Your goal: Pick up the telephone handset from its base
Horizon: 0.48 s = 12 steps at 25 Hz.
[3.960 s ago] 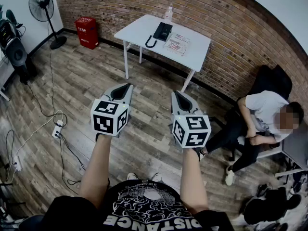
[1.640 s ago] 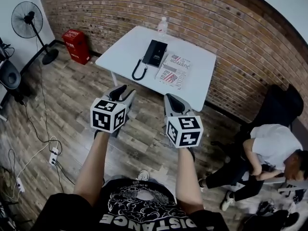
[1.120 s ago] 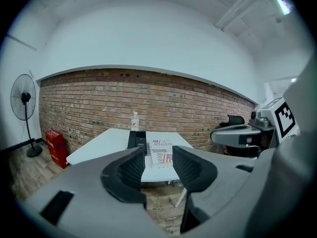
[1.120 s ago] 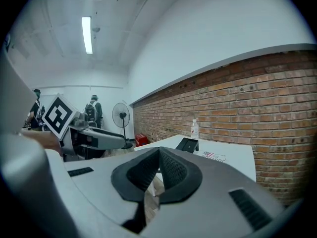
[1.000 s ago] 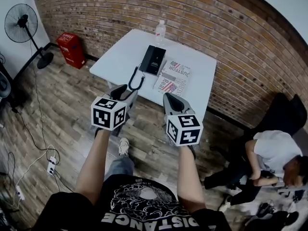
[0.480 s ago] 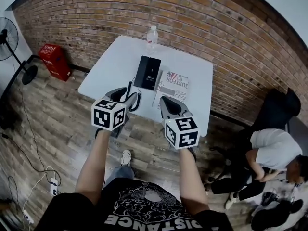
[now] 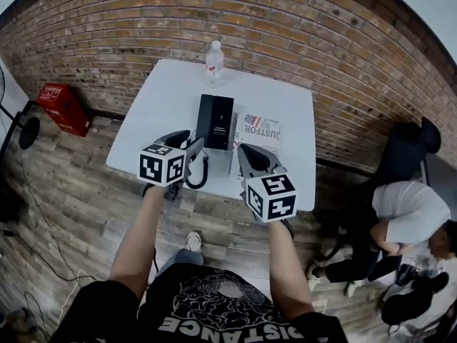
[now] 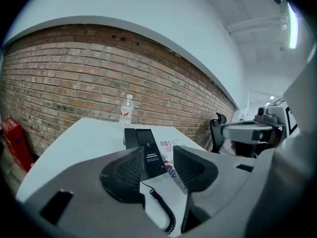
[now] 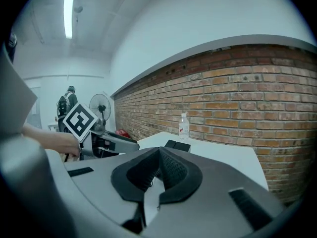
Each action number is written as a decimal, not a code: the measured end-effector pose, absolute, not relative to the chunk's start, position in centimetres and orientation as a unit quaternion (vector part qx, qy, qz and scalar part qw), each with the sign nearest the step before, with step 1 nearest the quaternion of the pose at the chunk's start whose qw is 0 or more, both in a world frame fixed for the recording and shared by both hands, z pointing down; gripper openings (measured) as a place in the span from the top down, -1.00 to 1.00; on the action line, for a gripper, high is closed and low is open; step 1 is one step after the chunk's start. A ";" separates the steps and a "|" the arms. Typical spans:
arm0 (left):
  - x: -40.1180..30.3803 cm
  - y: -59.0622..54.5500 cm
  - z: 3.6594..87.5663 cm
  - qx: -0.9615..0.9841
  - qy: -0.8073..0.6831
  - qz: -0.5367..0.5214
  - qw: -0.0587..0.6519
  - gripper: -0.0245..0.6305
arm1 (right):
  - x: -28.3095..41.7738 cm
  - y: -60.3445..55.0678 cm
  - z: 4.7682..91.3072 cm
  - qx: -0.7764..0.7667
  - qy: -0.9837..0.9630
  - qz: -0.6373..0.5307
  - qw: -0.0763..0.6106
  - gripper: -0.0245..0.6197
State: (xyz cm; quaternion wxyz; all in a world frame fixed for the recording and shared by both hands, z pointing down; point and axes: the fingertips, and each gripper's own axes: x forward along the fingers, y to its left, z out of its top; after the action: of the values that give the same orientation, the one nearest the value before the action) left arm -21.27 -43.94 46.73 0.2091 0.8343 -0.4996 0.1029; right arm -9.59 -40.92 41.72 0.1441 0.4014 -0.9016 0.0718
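My left gripper (image 7: 187,142), jaws apart and empty, and right gripper (image 7: 247,153), jaws together, hover over the worktop's (image 7: 153,116) near edge; the handset (image 7: 206,122) lies on its base (image 7: 223,122).

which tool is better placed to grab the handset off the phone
Probably left. The left tool has its jaws apart and the handset lies just ahead of them. The right tool is shut and sits nearer the magazine.
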 end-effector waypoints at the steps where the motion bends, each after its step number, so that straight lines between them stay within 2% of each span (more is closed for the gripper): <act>1: -21.5 -44.7 47.1 0.837 -0.493 0.102 0.216 0.41 | -9.9 -41.5 41.9 0.405 -0.900 0.075 0.145 0.92; 12: -23.8 -52.5 52.5 0.852 -0.403 0.093 0.320 0.41 | -12.7 -48.0 43.9 0.434 -0.884 0.103 0.143 0.92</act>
State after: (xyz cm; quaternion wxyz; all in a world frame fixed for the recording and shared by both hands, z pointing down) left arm -23.84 -52.49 52.55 0.3196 0.8524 -0.4034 0.0929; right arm -12.69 -48.02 43.88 0.1427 0.4338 -0.8837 0.1031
